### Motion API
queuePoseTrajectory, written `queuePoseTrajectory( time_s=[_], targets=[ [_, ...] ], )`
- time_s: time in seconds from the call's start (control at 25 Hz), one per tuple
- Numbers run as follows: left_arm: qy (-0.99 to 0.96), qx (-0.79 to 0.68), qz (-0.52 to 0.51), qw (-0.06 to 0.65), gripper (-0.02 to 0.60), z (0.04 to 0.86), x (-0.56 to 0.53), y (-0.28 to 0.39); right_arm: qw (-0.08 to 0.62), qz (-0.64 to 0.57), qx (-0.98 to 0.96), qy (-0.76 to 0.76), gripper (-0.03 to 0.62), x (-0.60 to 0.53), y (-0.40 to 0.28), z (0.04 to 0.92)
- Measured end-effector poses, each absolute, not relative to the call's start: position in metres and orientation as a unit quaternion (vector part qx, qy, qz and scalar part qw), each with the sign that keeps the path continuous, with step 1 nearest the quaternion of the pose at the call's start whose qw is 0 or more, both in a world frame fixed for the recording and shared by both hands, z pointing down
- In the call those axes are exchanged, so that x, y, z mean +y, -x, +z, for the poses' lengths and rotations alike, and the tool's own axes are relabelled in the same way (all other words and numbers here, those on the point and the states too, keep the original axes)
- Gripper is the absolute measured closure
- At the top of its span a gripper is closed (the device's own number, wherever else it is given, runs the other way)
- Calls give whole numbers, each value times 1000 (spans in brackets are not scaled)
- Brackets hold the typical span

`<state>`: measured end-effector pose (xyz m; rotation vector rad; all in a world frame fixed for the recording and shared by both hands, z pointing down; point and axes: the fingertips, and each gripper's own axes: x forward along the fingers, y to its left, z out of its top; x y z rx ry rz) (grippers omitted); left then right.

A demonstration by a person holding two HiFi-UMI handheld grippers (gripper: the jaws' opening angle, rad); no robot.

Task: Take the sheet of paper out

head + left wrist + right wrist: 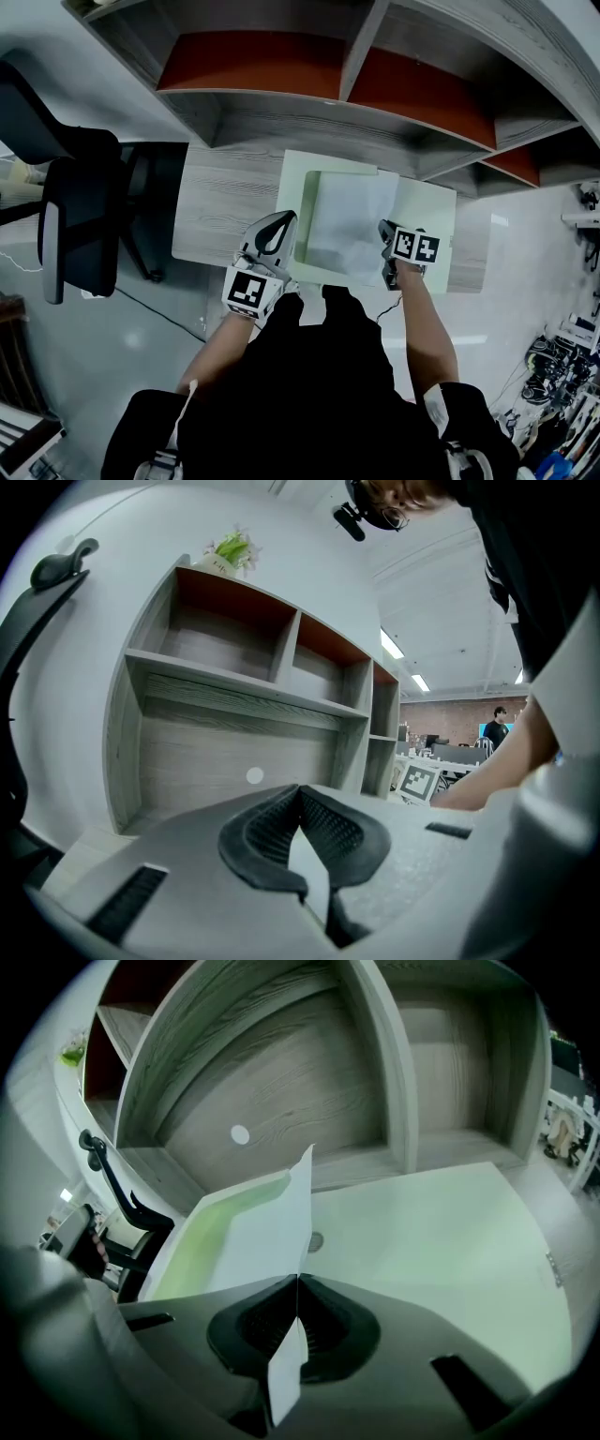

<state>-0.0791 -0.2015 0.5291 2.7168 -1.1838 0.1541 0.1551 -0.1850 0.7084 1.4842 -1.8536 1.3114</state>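
White paper (349, 225) — lightly creased, its near right corner lifted — lies over the open pale-green folder (427, 211) on the desk (225, 206).

Table (225, 202) and shelf (281, 122): grey wood-grain board, matt, with visible grain lines. Shelf back panels (244, 61): red-brown, smooth, matt. Sheet of paper (347, 225): thin white paper, matt. Folder (427, 216): pale green, smooth, plastic-like, with a faint sheen. Left tongs (300, 791) and right tongs (298, 1283): 2 black pads (328, 1321) each, ribbed, rubber-like and matt, set in grey, finely textured plastic. Floor (141, 337): pale, smooth, glossy. Chair (80, 225): black, matt.
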Motion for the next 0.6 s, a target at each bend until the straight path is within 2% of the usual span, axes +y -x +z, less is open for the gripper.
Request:
queuePoseTrajectory(
  time_s=[0.6],
  targets=[
    [-933, -349, 47, 78, 575, 520, -181, 70, 235, 354, -643, -637, 571, -166, -199, 665]
  ],
)
